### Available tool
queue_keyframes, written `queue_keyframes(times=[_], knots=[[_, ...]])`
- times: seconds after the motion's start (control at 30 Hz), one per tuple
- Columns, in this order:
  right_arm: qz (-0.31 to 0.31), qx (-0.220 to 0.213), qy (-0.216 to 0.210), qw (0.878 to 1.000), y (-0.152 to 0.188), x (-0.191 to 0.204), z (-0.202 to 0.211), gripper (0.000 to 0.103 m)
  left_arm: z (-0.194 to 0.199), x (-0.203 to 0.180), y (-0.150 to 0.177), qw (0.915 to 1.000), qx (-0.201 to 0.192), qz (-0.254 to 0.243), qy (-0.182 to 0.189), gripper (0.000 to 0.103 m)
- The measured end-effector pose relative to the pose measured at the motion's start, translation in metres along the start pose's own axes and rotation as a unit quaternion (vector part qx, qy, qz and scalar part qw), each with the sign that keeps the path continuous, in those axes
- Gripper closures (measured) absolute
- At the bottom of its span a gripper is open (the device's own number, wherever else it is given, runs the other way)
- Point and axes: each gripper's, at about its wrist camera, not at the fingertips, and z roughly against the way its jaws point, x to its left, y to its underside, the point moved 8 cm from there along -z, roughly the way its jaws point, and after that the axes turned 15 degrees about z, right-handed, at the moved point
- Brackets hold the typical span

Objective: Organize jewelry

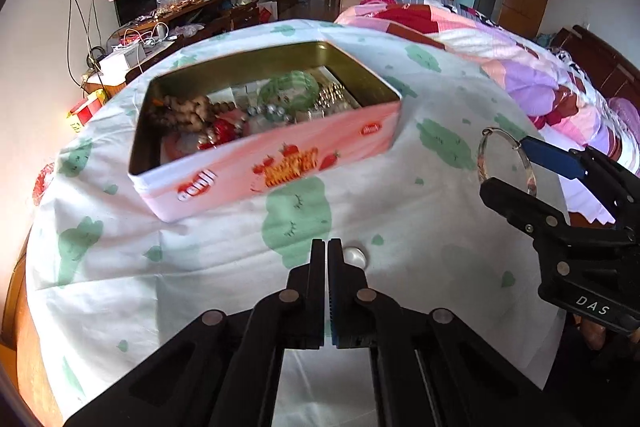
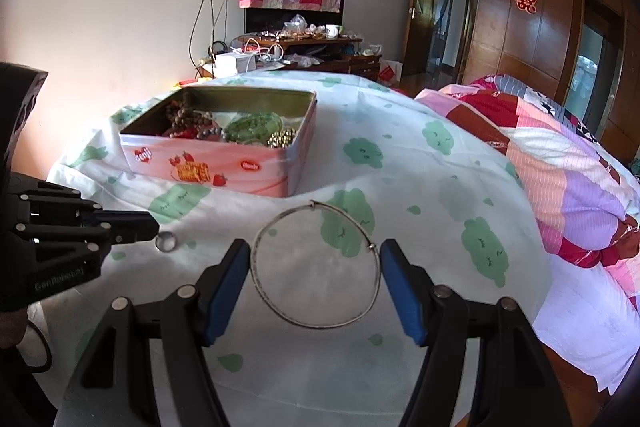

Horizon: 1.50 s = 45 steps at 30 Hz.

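Note:
A pink strawberry tin (image 1: 280,163) (image 2: 240,167) stands open on the white cloth with green prints (image 1: 224,267). It holds brown beads (image 1: 188,113), a green bangle (image 1: 290,89) and several other pieces. My left gripper (image 1: 326,247) (image 2: 158,229) is shut, tips down at the cloth in front of the tin. A small silver ring (image 1: 356,255) (image 2: 165,241) lies against its right tip, and I cannot tell whether its rim is pinched. My right gripper (image 2: 315,245) (image 1: 505,163) is shut on a thin silver bangle (image 2: 280,315) (image 1: 482,155), with a blue pad (image 2: 226,287) against each side.
A pink and purple patchwork quilt (image 1: 520,67) (image 2: 568,167) is heaped on the bed to the right. A cluttered desk (image 1: 180,15) (image 2: 300,43) with cables stands against the back wall. The cloth drops off at the left and near edges.

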Motion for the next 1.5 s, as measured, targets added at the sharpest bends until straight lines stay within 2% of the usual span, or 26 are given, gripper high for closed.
queue_keyframes(times=[0.2,0.27,0.33,0.37,0.43,0.5,0.6,0.67,0.77,0.8,0.87,0.93,1.17,1.27,1.37,1.5], knots=[[0.006,-0.010,0.005,1.000,-0.010,0.000,0.005,0.034,0.000,-0.007,0.001,0.9999,0.001,-0.014,0.000,0.102],[0.008,-0.008,0.005,1.000,-0.009,0.001,0.004,0.034,-0.003,-0.011,0.002,0.9996,0.005,-0.026,-0.008,0.097],[0.007,-0.007,0.005,1.000,-0.007,0.000,0.003,0.034,-0.007,-0.013,0.006,0.9994,0.012,-0.031,-0.009,0.079],[0.006,-0.006,0.005,1.000,-0.007,0.000,0.003,0.034,-0.009,-0.013,0.007,0.9993,0.016,-0.032,-0.010,0.074],[0.005,-0.006,0.006,1.000,-0.006,-0.001,0.004,0.034,-0.010,-0.012,0.008,0.9993,0.016,-0.032,-0.013,0.053],[0.005,-0.006,0.005,1.000,-0.005,-0.002,0.003,0.034,-0.009,-0.012,0.008,0.9993,0.011,-0.032,-0.012,0.049],[0.003,-0.003,0.002,1.000,-0.003,-0.001,0.001,0.034,-0.011,-0.013,0.011,0.9992,0.016,-0.036,-0.008,0.049],[0.004,-0.003,0.002,1.000,-0.003,-0.001,0.001,0.034,-0.014,-0.013,0.014,0.9989,0.024,-0.039,-0.003,0.055],[0.004,-0.004,0.002,1.000,-0.003,-0.001,0.001,0.034,-0.015,-0.017,0.016,0.9983,0.024,-0.053,0.003,0.072],[0.004,-0.003,0.001,1.000,-0.002,-0.001,0.001,0.034,-0.016,-0.019,0.016,0.9981,0.023,-0.058,0.006,0.083],[0.004,-0.003,0.001,1.000,-0.002,0.000,0.001,0.034,-0.015,-0.018,0.015,0.9980,0.025,-0.058,0.007,0.084],[0.005,-0.006,-0.001,1.000,-0.003,0.001,0.002,0.034,-0.012,-0.016,0.014,0.9981,0.023,-0.056,0.008,0.103],[0.010,-0.019,0.003,1.000,-0.015,0.000,0.009,0.034,0.003,-0.004,-0.002,0.9993,0.007,-0.030,0.021,0.103],[0.010,-0.018,0.004,1.000,-0.015,0.001,0.007,0.034,0.007,-0.008,-0.002,0.9989,0.007,-0.034,0.033,0.103],[0.012,-0.015,0.005,1.000,-0.014,0.001,0.007,0.034,0.003,-0.013,0.004,0.9983,0.014,-0.053,0.019,0.102],[0.011,-0.014,0.006,1.000,-0.012,0.000,0.006,0.034,-0.008,-0.013,0.011,0.9981,0.029,-0.054,0.007,0.102]])
